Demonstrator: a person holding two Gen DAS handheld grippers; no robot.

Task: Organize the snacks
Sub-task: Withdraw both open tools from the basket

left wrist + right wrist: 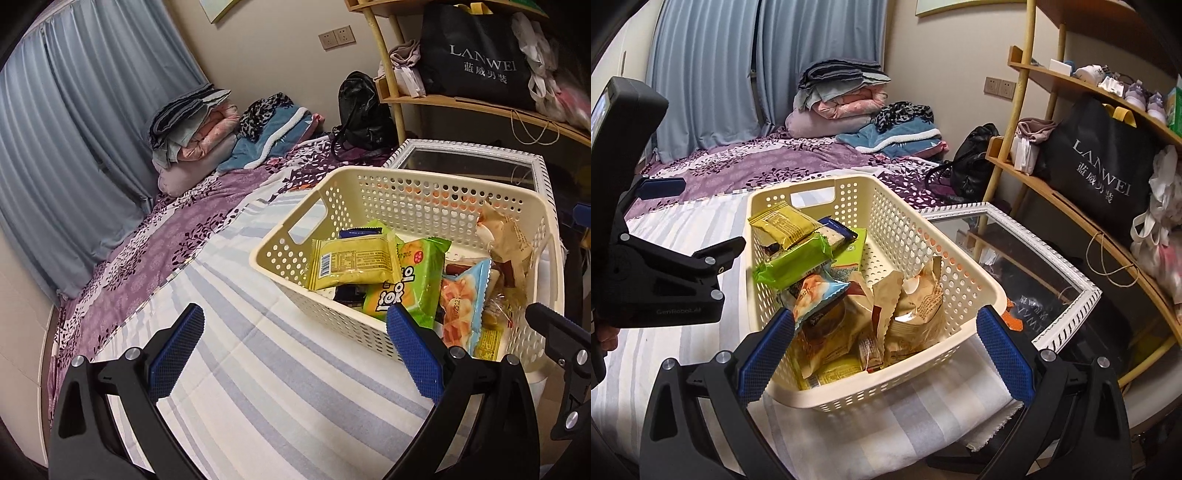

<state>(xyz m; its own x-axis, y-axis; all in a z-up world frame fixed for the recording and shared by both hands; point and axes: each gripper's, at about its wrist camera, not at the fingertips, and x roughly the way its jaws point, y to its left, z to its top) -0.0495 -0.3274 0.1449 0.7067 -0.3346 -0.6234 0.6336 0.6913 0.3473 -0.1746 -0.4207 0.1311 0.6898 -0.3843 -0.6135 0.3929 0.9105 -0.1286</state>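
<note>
A cream perforated basket (369,192) (908,236) stands on the striped bed cover, filled with snack packets. On top lie a yellow packet (354,264) (783,225), a green packet (417,280) (798,264) and a light blue packet (463,306) (816,291). Brown paper-wrapped snacks (916,299) fill the right side. My left gripper (295,350) hovers open over the cover, left of the basket, holding nothing. My right gripper (886,350) is open above the basket's near end, empty. The left gripper's body (665,273) shows beside the basket in the right wrist view.
A white-framed glass table (1067,280) (469,147) stands right behind the basket. A wooden shelf (1071,206) carries a black shopping bag (1100,166) (476,55). Folded blankets (199,125) (846,99) and a black handbag (364,110) lie at the bed's far end, by blue curtains (74,110).
</note>
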